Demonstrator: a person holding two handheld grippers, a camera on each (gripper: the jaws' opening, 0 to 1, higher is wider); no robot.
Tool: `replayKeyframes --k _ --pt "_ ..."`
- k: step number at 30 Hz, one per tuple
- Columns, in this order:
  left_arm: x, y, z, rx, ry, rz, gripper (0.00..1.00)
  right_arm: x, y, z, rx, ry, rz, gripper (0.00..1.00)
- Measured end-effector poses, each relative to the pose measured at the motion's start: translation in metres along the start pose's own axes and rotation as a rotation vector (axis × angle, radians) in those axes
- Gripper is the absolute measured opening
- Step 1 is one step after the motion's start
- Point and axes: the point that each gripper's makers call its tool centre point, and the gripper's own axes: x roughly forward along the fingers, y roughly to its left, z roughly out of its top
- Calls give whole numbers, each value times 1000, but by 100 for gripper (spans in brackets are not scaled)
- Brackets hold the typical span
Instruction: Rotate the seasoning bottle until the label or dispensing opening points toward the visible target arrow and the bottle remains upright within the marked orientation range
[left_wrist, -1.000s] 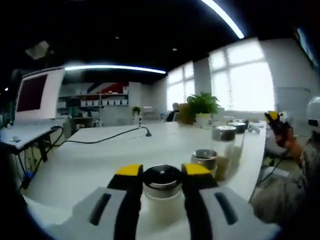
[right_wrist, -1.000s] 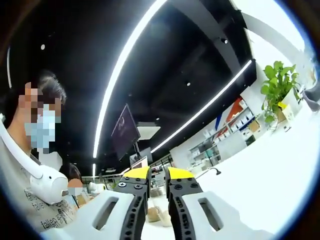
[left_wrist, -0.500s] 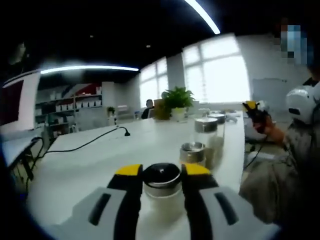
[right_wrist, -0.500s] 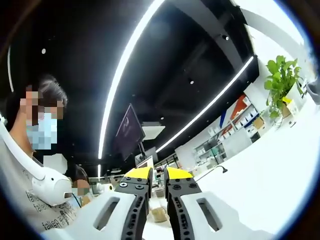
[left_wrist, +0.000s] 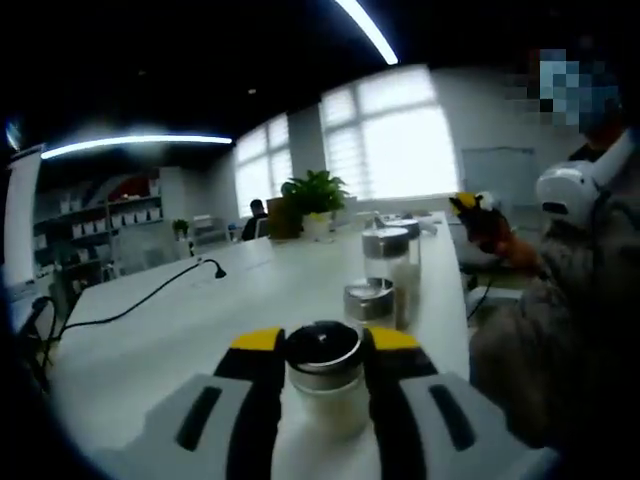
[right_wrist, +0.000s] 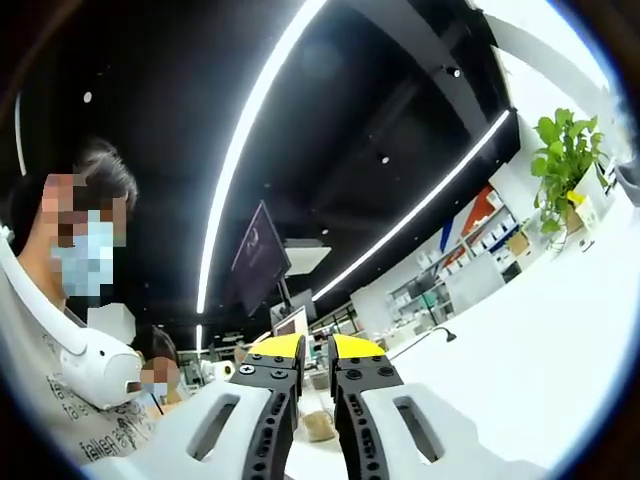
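A pale seasoning bottle (left_wrist: 324, 385) with a dark metal cap stands upright between the yellow-tipped jaws of my left gripper (left_wrist: 322, 342), which is shut on it just under the cap. Its label and opening are hidden from here. In the left gripper view, my right gripper (left_wrist: 468, 206) is held up at the right by a person's hand. In its own view my right gripper (right_wrist: 304, 349) points up over the white table (right_wrist: 520, 350), jaws nearly together with nothing between them.
Two more metal-capped jars (left_wrist: 369, 300) (left_wrist: 389, 262) stand on the table beyond the held bottle. A black cable (left_wrist: 140, 300) runs across the left side. A potted plant (left_wrist: 313, 195) sits at the far end. The person's body (left_wrist: 560, 320) is close on the right.
The left gripper view has swung, so the jars, plant and windows slid left. The bottle stays gripped in the same place between the jaws. The right gripper view has barely shifted.
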Motion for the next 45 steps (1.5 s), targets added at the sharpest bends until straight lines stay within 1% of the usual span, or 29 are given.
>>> replayKeyframes --k 5,6,8,11,12,13,15,17,18,19,21,22,23,24,25,27,29,30,31,32,34,35,36,39,40,41,42,43,45 --pt "-2 -2 0 15 -18 -49 32 0 2 -2 1 2 10 8" --pt "-1 -4 1 13 -22 -67 32 0 3 -2 4 -1 14 8" --pt "-2 -8 1 -23 -30 -124 32 1 5 -1 18 -18 25 8" --pt "-1 -4 0 -34 -30 -126 33 5 9 -2 14 -17 35 8" --pt "1 -3 1 -47 -38 -118 33 5 10 -2 9 -14 38 8" --pt "1 -2 1 -68 -52 -116 33 6 11 -3 5 -13 41 8" --pt "-1 -2 4 -162 -88 -118 33 6 13 -1 6 -20 42 8" --pt "-5 -1 12 -204 -166 -104 34 7 15 2 1 -41 38 8" --pt "-8 -1 15 -219 -190 -90 35 8 17 2 0 -45 41 8" --pt "-9 1 16 -224 -195 -66 38 9 19 2 0 -46 47 8" --pt "-11 4 17 -203 -197 3 47 11 22 2 -4 -43 57 8" --pt "-11 5 17 -190 -186 44 48 12 23 2 -7 -41 58 8" --pt "-10 1 17 -158 -175 58 48 12 23 2 -9 -41 59 8" --pt "-9 -5 18 -119 -167 58 49 12 24 1 -10 -41 59 8" --pt "-7 -6 18 -80 -152 90 51 12 24 0 -9 -40 58 8" --pt "-5 7 14 -59 -114 200 54 12 23 -1 -5 -36 52 8" --pt "-4 20 11 -50 -90 295 51 11 22 0 -3 -37 44 8" --pt "-1 17 12 -125 -104 279 50 11 21 0 -2 -39 42 8" --pt "0 16 12 -163 -111 272 46 10 21 1 -1 -40 42 8" --pt "2 12 12 -180 -113 256 46 10 21 1 1 -41 40 8" --pt "4 7 13 -179 -125 254 50 10 19 -1 3 -35 31 8" --pt "5 4 14 -184 -125 254 50 10 17 -2 7 -33 27 8" --pt "6 3 14 -178 -124 267 50 10 15 -2 13 -32 25 8" --pt "3 7 12 -167 -108 337 48 8 10 -3 26 -35 11 8" --pt "0 11 6 -160 -58 379 44 7 6 -5 32 -25 -14 8" --pt "-1 11 1 -113 -12 397 39 6 -2 -11 19 8 -63 8" --pt "-3 13 1 -81 3 424 36 6 -5 -13 -8 17 -78 8" --pt "-1 8 2 -86 -4 408 38 7 -3 -14 -6 18 -74 8" --pt "-1 8 -1 -113 10 411 42 7 -3 -15 -1 25 -75 8"
